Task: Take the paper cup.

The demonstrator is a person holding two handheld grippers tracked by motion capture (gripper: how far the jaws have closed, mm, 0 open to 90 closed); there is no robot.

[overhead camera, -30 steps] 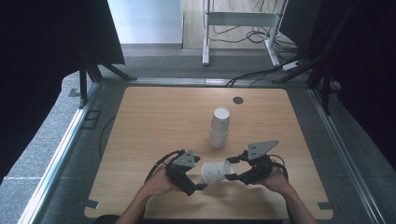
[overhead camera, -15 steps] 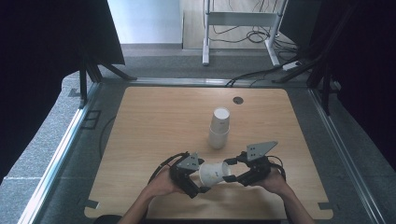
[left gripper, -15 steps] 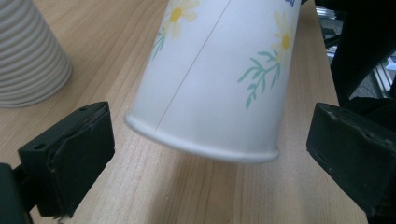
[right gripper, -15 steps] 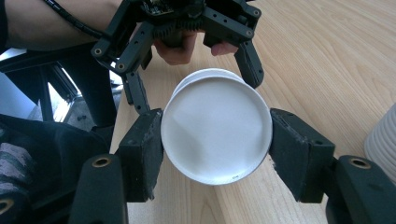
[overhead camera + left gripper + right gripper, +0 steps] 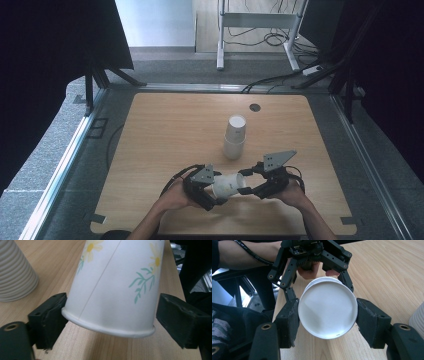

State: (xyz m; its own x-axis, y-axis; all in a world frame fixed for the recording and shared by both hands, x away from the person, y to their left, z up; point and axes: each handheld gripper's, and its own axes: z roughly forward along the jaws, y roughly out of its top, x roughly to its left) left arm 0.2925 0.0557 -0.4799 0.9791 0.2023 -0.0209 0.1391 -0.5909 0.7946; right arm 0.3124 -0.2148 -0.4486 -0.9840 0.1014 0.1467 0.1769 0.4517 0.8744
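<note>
A white paper cup (image 5: 229,185) with a flower print lies level just above the table's front edge, between my two grippers. My right gripper (image 5: 247,185) is shut on its base end; in the right gripper view both pads press the sides of the cup (image 5: 327,310). My left gripper (image 5: 217,192) reaches around the mouth end, and its jaws have just been closing on it. In the left gripper view one pad (image 5: 50,315) touches the cup (image 5: 117,285) at its rim, while the other pad (image 5: 180,317) stands a small gap off.
A stack of upturned ribbed cups (image 5: 234,137) stands mid-table, just beyond the grippers, and appears as the stack (image 5: 15,270) in the left gripper view. A small dark disc (image 5: 255,107) sits near the far edge of the wooden table (image 5: 165,130). Dark curtains flank both sides.
My left gripper has slid right onto the cup's mouth end, and its jaws have narrowed around it. The right gripper and the cup have stayed in place.
</note>
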